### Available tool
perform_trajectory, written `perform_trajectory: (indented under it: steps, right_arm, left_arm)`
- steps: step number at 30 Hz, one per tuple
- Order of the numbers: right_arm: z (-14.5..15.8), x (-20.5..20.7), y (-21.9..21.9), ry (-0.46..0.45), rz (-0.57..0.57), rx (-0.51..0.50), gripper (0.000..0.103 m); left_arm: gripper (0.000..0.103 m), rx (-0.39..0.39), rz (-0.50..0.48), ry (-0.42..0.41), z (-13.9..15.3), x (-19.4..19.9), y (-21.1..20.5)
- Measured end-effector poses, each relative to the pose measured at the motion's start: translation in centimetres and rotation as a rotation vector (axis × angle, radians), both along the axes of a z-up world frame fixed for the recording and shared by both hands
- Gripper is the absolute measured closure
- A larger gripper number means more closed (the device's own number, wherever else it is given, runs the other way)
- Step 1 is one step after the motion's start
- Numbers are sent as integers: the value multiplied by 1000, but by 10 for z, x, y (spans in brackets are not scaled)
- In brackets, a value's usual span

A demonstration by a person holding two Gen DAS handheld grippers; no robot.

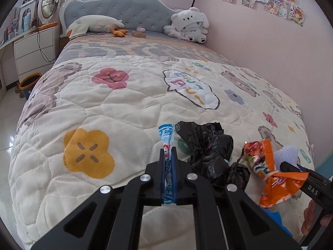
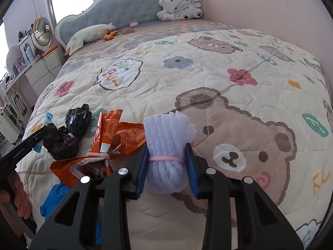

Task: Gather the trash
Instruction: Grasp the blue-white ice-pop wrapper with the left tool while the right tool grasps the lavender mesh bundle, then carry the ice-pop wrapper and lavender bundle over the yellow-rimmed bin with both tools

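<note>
My left gripper (image 1: 168, 153) is shut on a thin blue and white wrapper (image 1: 166, 135) that sticks up between its fingers, above the quilt. A crumpled black plastic bag (image 1: 206, 148) lies just right of it, also in the right wrist view (image 2: 66, 131). An orange snack bag (image 1: 268, 170) tied with a band lies further right, also in the right wrist view (image 2: 112, 141). My right gripper (image 2: 167, 145) is shut on a white foam bundle (image 2: 168, 143) tied with a pink band; the bundle also shows in the left wrist view (image 1: 285, 154).
The quilted bed (image 1: 124, 108) fills both views, with plush toys (image 1: 187, 25) by the headboard. A bin with an orange rim (image 1: 29, 81) stands on the floor left of the bed. A blue item (image 2: 54, 200) lies at the near edge. The wall runs along the right.
</note>
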State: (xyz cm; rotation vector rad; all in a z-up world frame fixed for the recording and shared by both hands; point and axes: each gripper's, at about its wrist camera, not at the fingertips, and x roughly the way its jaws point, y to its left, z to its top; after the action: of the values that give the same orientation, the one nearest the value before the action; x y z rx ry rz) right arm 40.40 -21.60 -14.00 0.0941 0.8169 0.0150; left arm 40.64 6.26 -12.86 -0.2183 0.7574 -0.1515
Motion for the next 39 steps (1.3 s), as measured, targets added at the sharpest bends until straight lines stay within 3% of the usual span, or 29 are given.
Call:
perform_trajectory:
  steps: [19, 39]
  right_arm:
    - [62, -69, -4, -73, 18, 40, 70]
    - [109, -178, -3, -138, 44, 68, 70]
  left_arm:
    - [99, 1, 49, -56, 46, -64, 32]
    - [98, 21, -12, -102, 84, -165, 24]
